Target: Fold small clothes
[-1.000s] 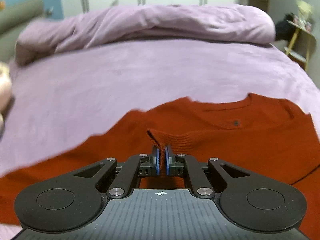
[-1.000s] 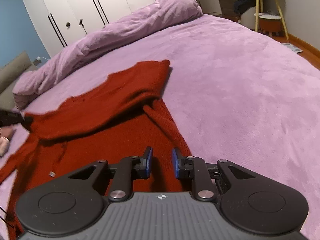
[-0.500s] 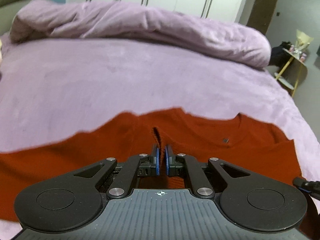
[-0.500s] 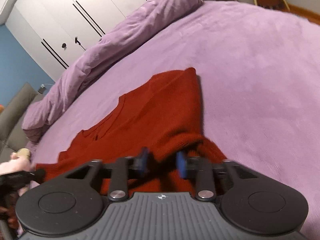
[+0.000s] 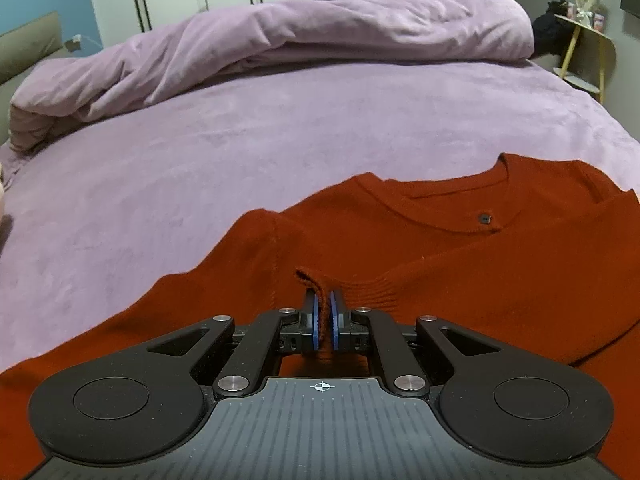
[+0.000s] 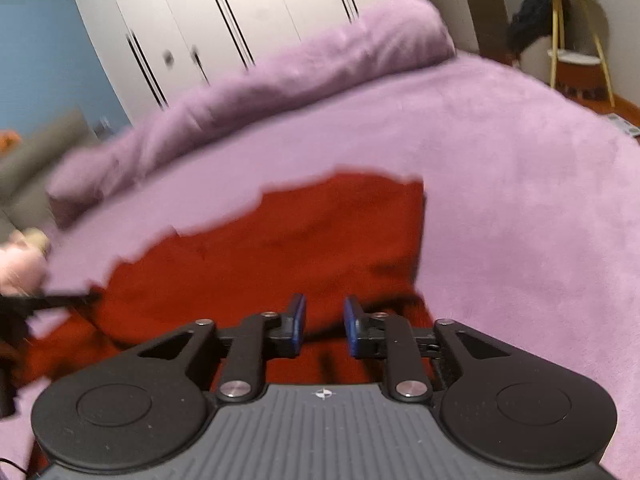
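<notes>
A ribbed cuff of the red sweater [image 5: 400, 240] is pinched between the closed jaws of the left gripper [image 5: 325, 312], the garment being spread ahead of them on the purple bed [image 5: 240, 152]. The jaws of the right gripper [image 6: 325, 320] are opening with nothing clamped; the sweater lies just beyond and beneath them.

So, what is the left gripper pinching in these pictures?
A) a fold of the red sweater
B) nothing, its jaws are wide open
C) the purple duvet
A: the left gripper is shut on a raised fold of the red sweater.
</notes>
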